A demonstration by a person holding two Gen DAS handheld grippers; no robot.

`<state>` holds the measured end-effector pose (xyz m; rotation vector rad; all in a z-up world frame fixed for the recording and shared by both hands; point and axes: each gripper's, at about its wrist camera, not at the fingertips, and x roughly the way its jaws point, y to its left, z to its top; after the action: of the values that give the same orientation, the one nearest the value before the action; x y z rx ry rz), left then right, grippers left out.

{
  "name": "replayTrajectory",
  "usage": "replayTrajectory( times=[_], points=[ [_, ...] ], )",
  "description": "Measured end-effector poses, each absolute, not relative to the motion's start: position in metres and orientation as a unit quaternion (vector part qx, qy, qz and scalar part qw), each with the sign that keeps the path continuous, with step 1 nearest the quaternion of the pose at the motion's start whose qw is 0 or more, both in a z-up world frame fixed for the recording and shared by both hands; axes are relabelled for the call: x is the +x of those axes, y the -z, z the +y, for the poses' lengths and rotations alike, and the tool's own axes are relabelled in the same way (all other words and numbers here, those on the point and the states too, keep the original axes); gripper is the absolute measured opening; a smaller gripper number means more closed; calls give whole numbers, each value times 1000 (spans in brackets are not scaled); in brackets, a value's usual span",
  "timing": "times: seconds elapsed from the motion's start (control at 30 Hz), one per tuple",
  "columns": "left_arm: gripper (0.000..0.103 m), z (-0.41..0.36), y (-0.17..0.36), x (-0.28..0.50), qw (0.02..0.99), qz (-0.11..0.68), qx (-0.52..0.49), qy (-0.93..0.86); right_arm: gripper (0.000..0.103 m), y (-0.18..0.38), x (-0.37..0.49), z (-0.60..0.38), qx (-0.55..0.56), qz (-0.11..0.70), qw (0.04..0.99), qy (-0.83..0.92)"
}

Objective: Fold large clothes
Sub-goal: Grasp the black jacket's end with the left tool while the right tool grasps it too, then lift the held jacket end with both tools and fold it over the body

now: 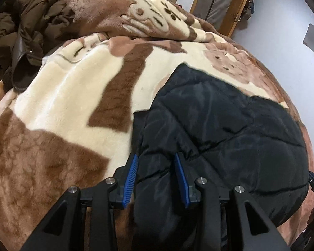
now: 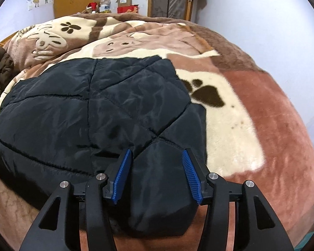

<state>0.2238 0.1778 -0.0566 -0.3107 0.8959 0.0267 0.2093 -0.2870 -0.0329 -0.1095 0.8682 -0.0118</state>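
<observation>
Folding the black quilted puffer jacket (image 1: pixel 219 125) on the bed.
Left tool (image 1: pixel 156 179) pinches its near edge for control; right tool (image 2: pixel 156 175) stands spread, pads clear of the fabric.

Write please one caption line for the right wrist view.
Right hand-held gripper open over the near edge of a black padded jacket on a brown-and-cream blanket.

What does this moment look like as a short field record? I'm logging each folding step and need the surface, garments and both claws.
surface: plush brown and cream blanket covering the bed
garment in work: black quilted jacket, lying on the blanket
left claw: pads pressing a bunched fold of the jacket's near edge
right claw: open, jacket corner between the pads, gaps visible on both sides
other clothing: brown coat heaped at the far left
</observation>
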Motion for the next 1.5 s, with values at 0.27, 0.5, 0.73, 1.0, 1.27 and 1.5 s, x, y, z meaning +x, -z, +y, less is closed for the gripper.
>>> replayTrajectory(
  times=[0.27,0.5,0.73,1.0,1.27,1.5],
  points=[
    [42,193,68,221,882,431,-189,-8,62,45,216,-315,-9,442,897,21],
    [48,182,81,233,881,442,-170,-1,72,61,222,-338,68,456,887,10],
    [64,192,101,249,866,452,-213,6,76,77,238,-355,130,468,874,-7],
    [65,196,112,238,858,449,-249,25,77,94,237,-372,211,482,850,-37],
    [69,195,124,263,841,467,-270,50,77,105,257,-373,228,496,835,-72],
    [69,191,125,265,840,467,-269,63,58,103,260,-368,230,500,830,-91]
  ],
)
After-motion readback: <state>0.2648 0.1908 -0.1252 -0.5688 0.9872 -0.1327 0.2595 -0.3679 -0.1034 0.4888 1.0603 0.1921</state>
